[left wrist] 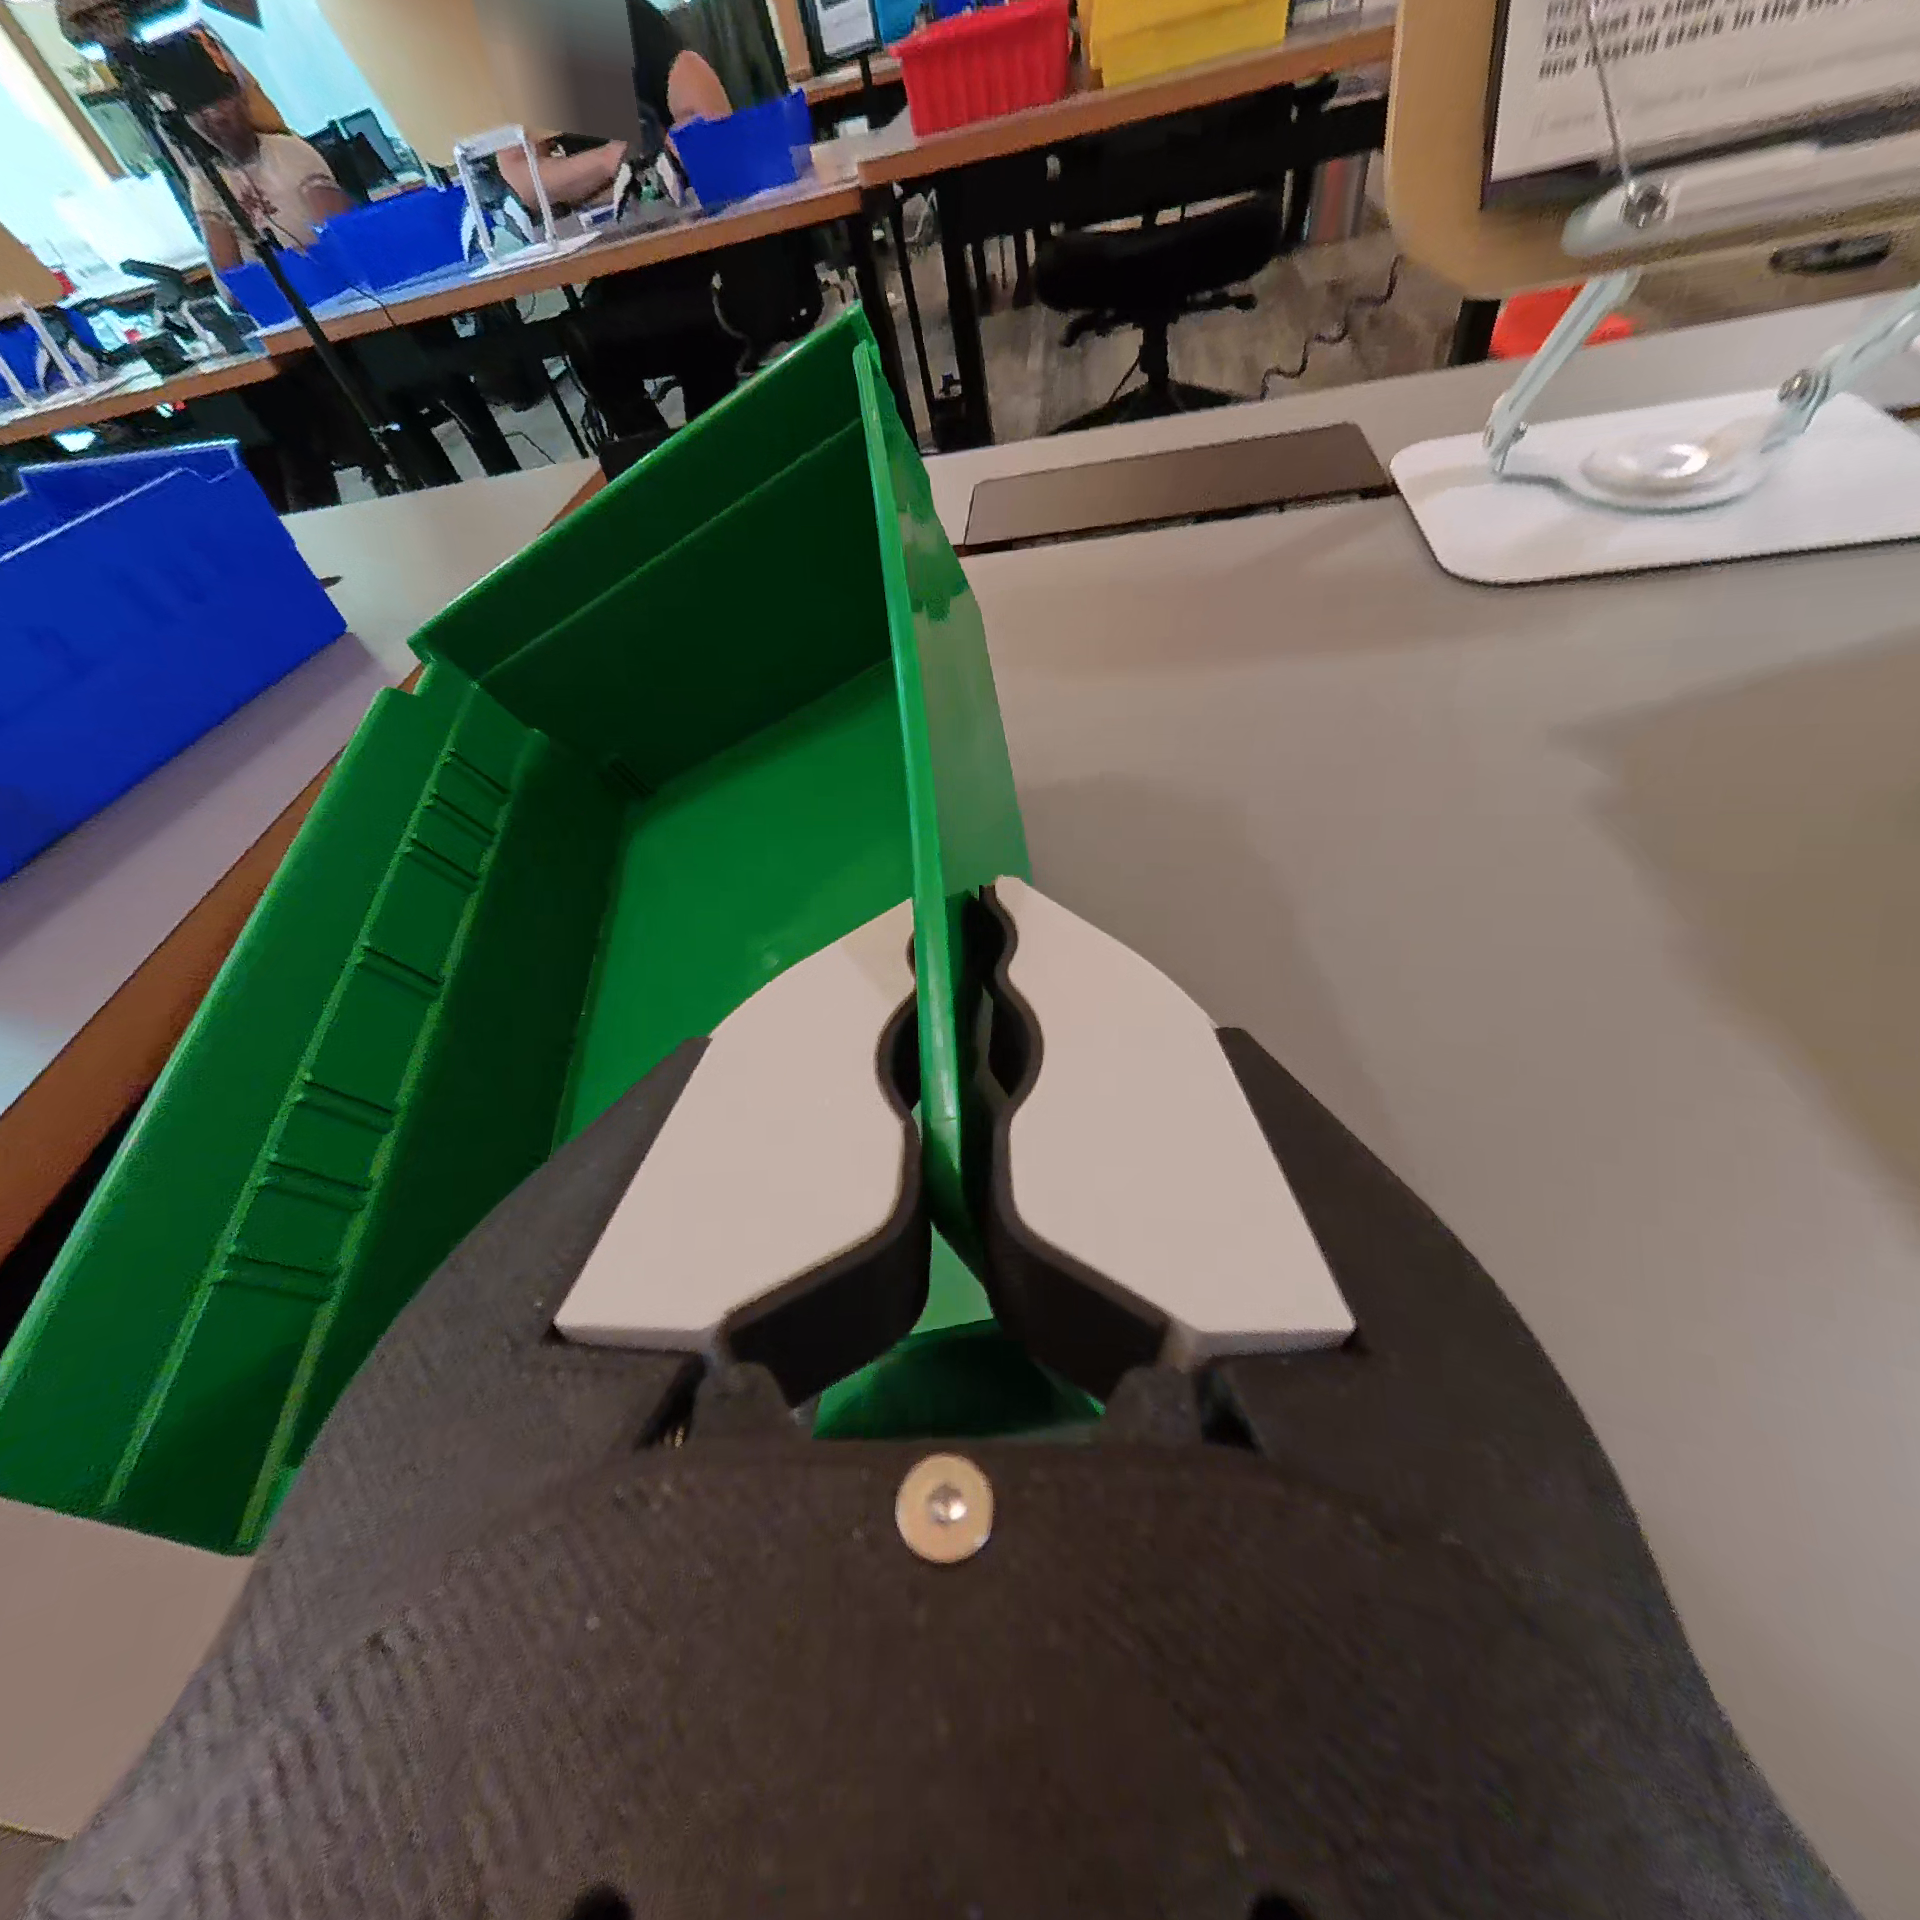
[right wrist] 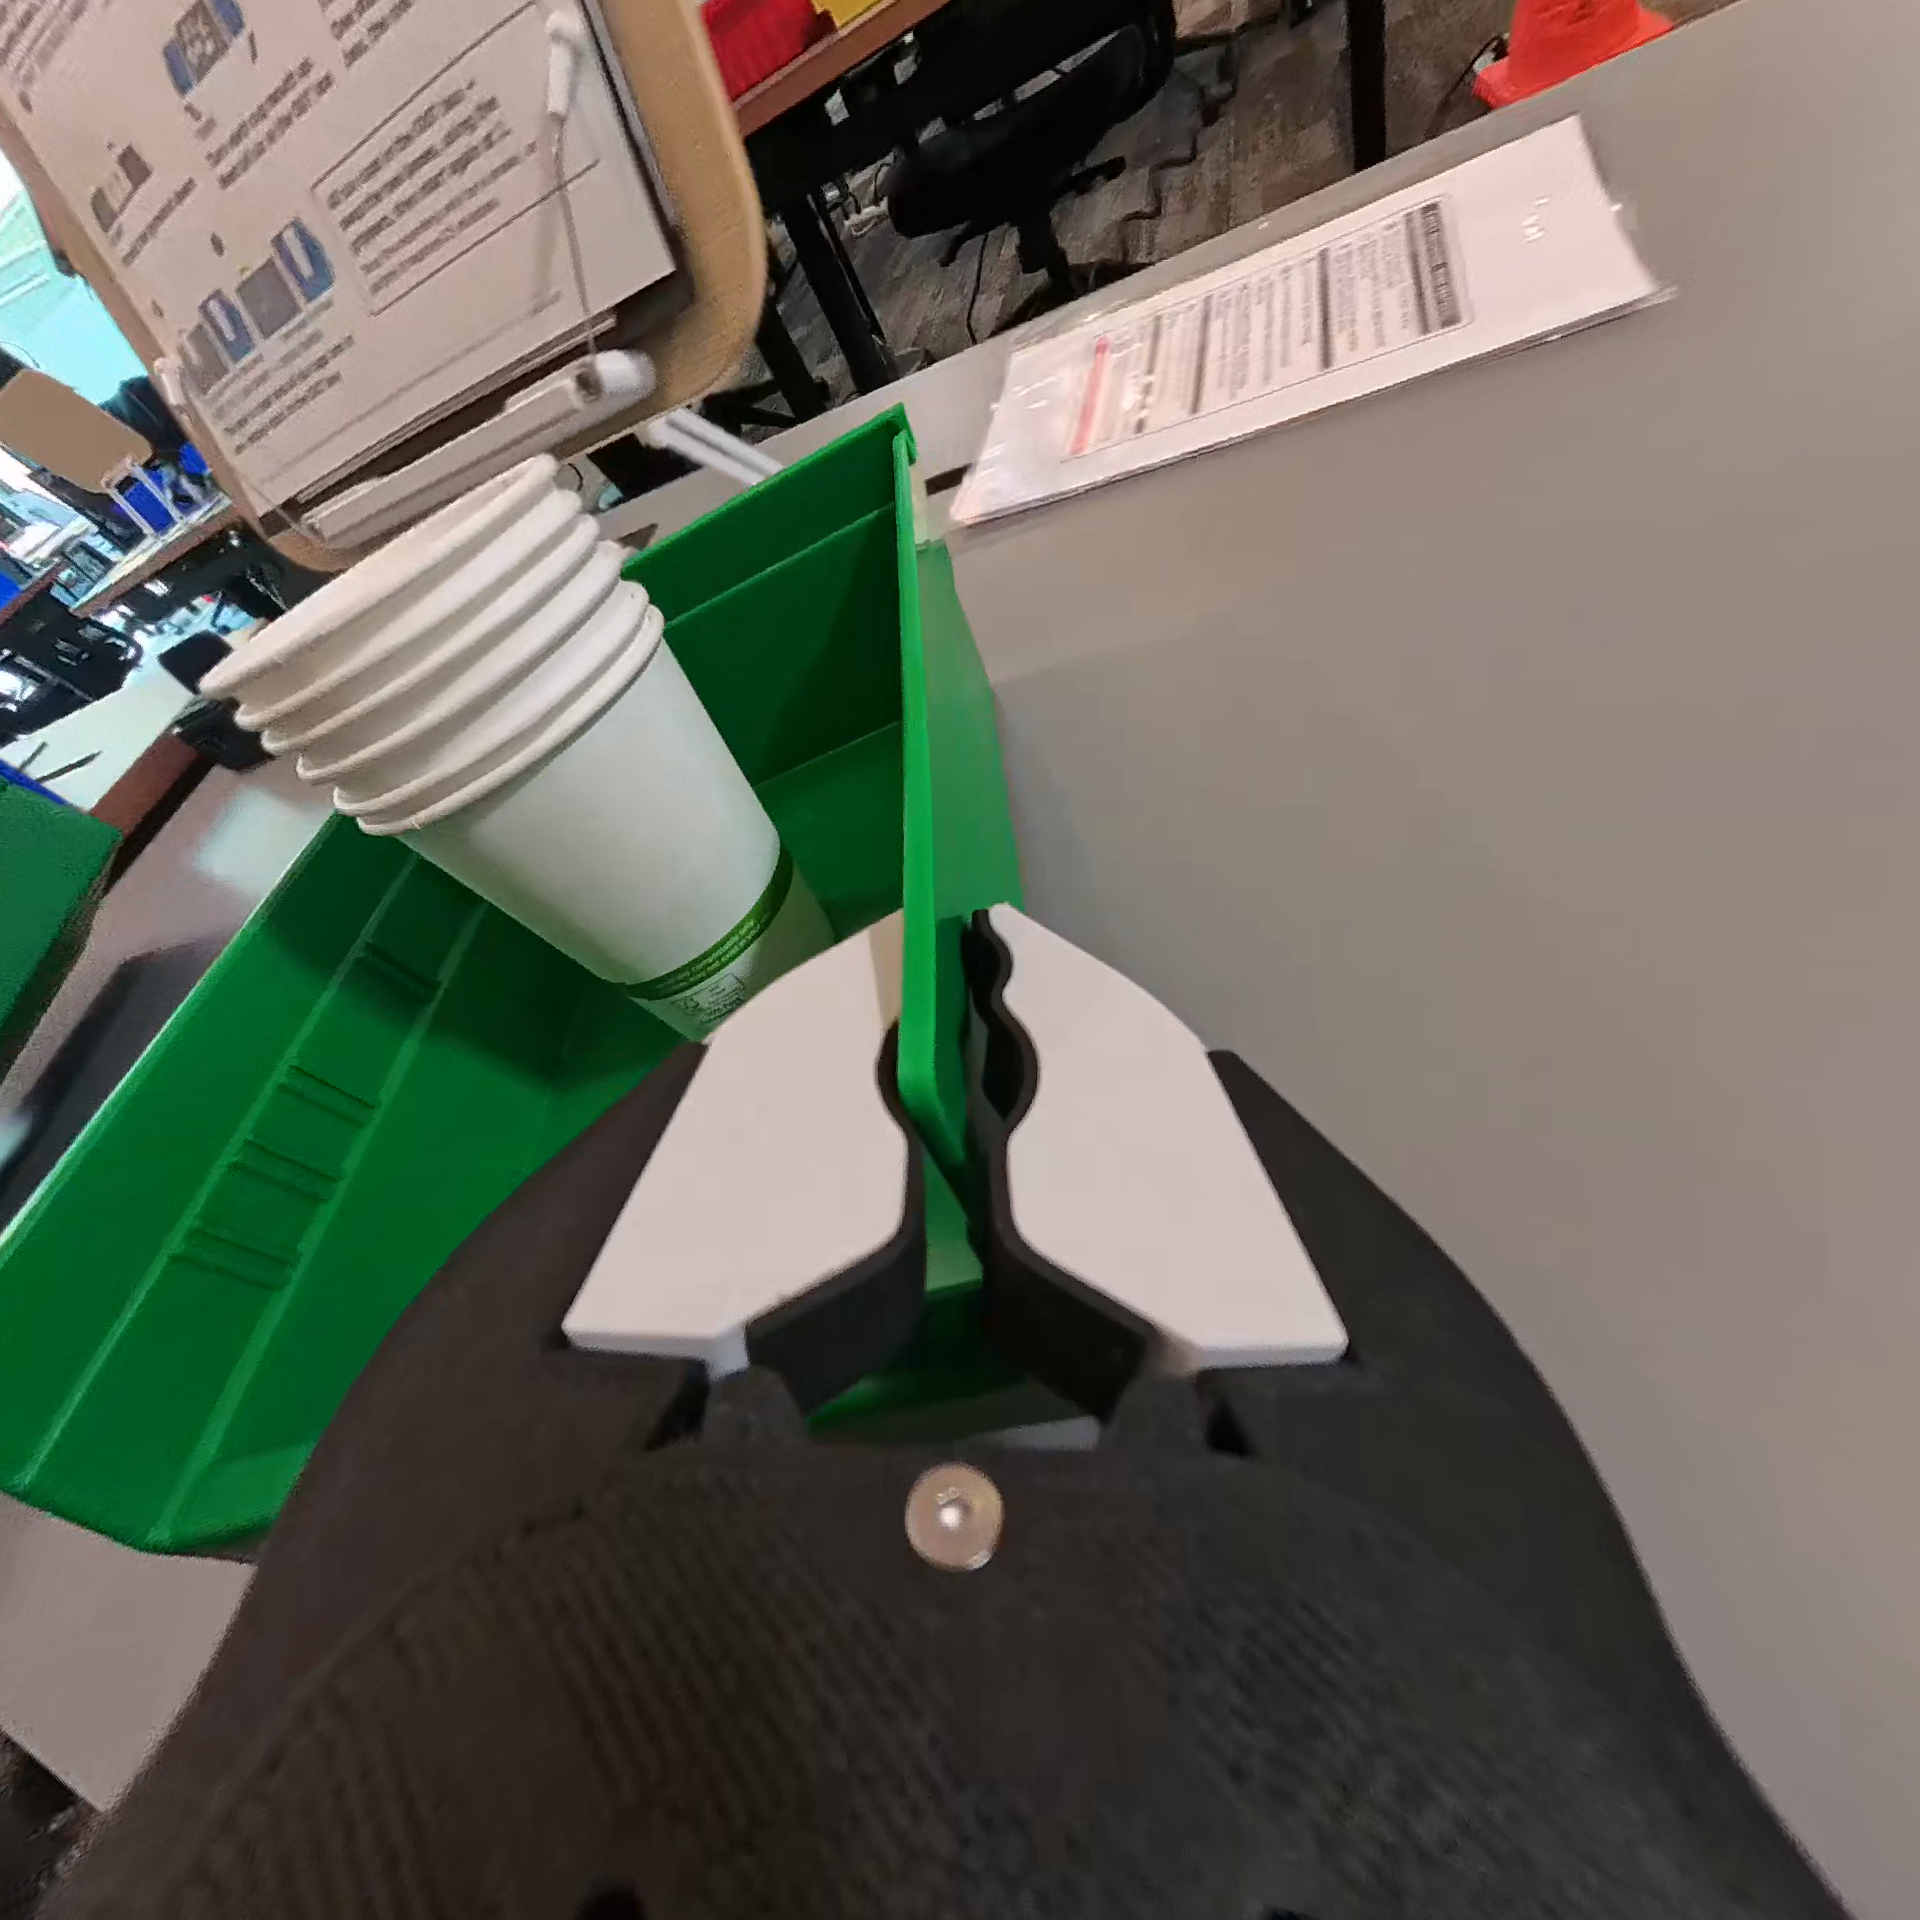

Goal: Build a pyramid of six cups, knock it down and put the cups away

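Green plastic bin wall clamped in both grippers. Left gripper (left wrist: 948,935) is clenched on the right side wall of an empty green bin (left wrist: 717,831) on the grey table (left wrist: 1455,935); blue bin (left wrist: 135,623) sits further left, white stand base (left wrist: 1662,509) far right. Only the right wrist view shows cups: right gripper (right wrist: 940,956) grips the wall of a second green bin (right wrist: 312,1195) w/ a tilted stack of white paper cups (right wrist: 540,748) inside, printed sheet (right wrist: 1299,343) beyond.
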